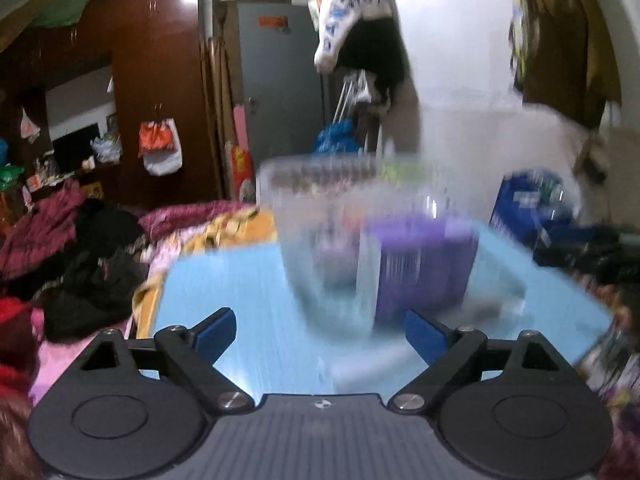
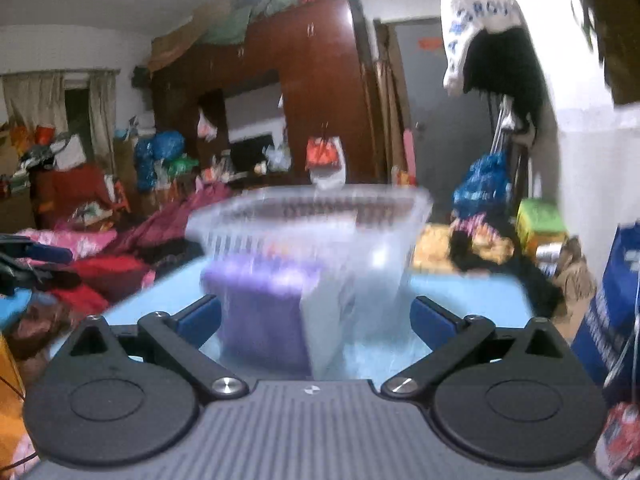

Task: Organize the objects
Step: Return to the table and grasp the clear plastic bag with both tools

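Observation:
A clear plastic bin (image 1: 320, 216) stands on a light blue table (image 1: 224, 304). A purple box (image 1: 420, 264) sits inside it, seen through the wall. My left gripper (image 1: 320, 334) is open and empty, just short of the bin. In the right wrist view the same bin (image 2: 312, 236) holds the purple box (image 2: 260, 312) with a white item (image 2: 328, 320) beside it. My right gripper (image 2: 316, 320) is open and empty, close in front of the bin. Both views are blurred by motion.
Heaped clothes (image 1: 80, 256) lie left of the table on a bed. A blue bag (image 1: 532, 208) stands at the far right. A brown wardrobe (image 2: 312, 92) and a grey door (image 1: 280, 80) are behind. Clothes hang overhead (image 2: 492, 40). A blue carton (image 2: 612, 312) is at right.

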`<state>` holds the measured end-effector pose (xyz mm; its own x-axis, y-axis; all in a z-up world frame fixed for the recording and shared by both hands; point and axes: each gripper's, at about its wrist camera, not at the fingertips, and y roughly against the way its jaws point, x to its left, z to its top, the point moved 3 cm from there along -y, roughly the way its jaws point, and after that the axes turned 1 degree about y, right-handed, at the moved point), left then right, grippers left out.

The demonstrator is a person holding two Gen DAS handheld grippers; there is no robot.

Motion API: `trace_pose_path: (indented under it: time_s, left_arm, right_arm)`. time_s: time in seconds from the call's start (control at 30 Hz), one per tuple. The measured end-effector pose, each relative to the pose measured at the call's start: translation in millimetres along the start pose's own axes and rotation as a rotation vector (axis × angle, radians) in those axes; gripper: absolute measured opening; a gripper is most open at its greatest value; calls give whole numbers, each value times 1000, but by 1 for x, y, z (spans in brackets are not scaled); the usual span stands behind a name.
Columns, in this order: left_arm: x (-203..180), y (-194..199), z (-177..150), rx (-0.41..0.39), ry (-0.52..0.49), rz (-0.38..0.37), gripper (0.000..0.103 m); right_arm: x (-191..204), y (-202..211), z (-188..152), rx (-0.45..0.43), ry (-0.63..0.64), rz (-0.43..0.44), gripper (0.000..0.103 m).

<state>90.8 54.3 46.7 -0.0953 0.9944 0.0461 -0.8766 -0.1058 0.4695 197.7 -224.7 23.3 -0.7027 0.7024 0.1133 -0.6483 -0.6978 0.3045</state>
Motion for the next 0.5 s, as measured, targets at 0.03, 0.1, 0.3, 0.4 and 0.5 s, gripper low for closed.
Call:
trace_pose_path:
  time_s: [0.03,0.1,0.3,0.4,0.5]
  left_arm:
    - [0,-8,-12,7,20,6,93]
    - [3,-25,-26,20,74,-12,93]
    - [7,-62,-40,3,199,-55,93]
    - [3,-71,-51,11,229,-60,93]
    - [-4,-74,-57,-4,237,-57,93]
  right_arm:
    - [0,-3,-9,13,-1,9,103]
    - [1,-11,-24,25,-12,18,102]
    - [-11,-30,-46,41,-85,-6,94]
    - [-19,-38,-49,60,-100,-36,83]
    - [-20,-45,-52,83,-123,-16,76]
